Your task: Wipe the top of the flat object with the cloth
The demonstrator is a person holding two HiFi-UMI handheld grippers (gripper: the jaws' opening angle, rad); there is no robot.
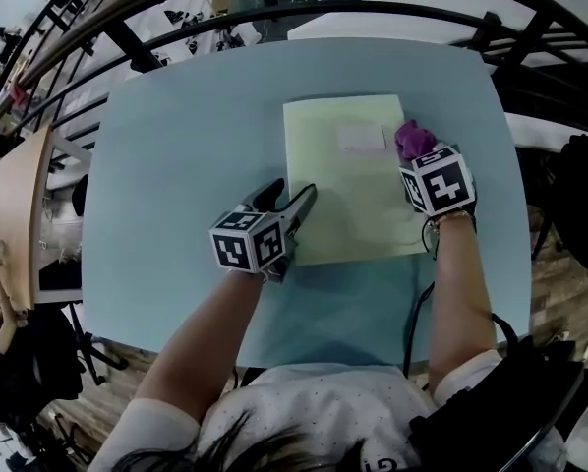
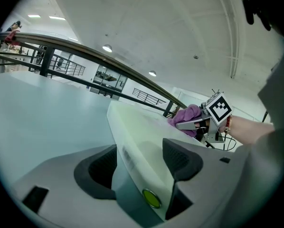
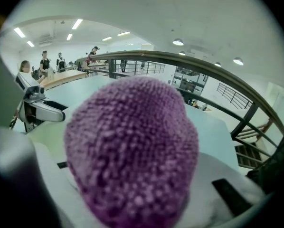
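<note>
Two tools. Left tool: jaws spread, with the left edge of the sheet running between them. One jaw is over the sheet, the other over the desk. Can't tell if they press down.

Right tool: pinching the cloth, a purple knit wad. It bulges past the jaws and fills the right gripper view, hiding both tips there.

One cloth, one sheet, one desk. Cloth sits at the sheet's right edge near the far right corner, touching it and partly over the desk. Sheet is pale yellow-green and lies flat on the light blue desk.

One paler rectangular patch near the sheet's far edge, just left of the cloth; too small to read. One black cable runs from the right tool back toward the person.

A few people far off in the right gripper view, too small to make out.
</note>
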